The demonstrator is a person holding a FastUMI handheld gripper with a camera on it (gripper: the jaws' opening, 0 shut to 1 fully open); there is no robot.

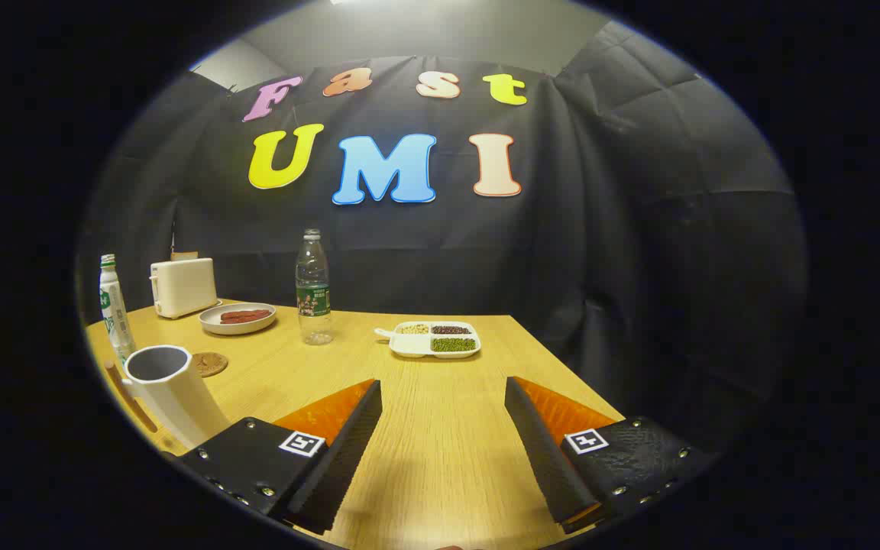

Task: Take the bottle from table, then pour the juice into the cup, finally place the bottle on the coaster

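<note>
A clear plastic bottle (313, 286) with a green label stands upright on the wooden table (440, 451), well beyond my fingers and a little left of them. A white and green bottle (114, 309) stands at the table's far left edge. Close in front of it is a white cup (169, 389), empty as far as I can see, just left of my left finger. A round brown coaster (209, 363) lies flat beside the cup, on its far right side. My gripper (443, 386) is open above the table, with only bare tabletop between the fingers.
A white toaster (182, 286) stands at the back left with a plate of sausages (237, 318) in front of it. A white divided tray (414, 345) of beans lies ahead of my fingers, right of the clear bottle. The table's right edge runs close past my right finger.
</note>
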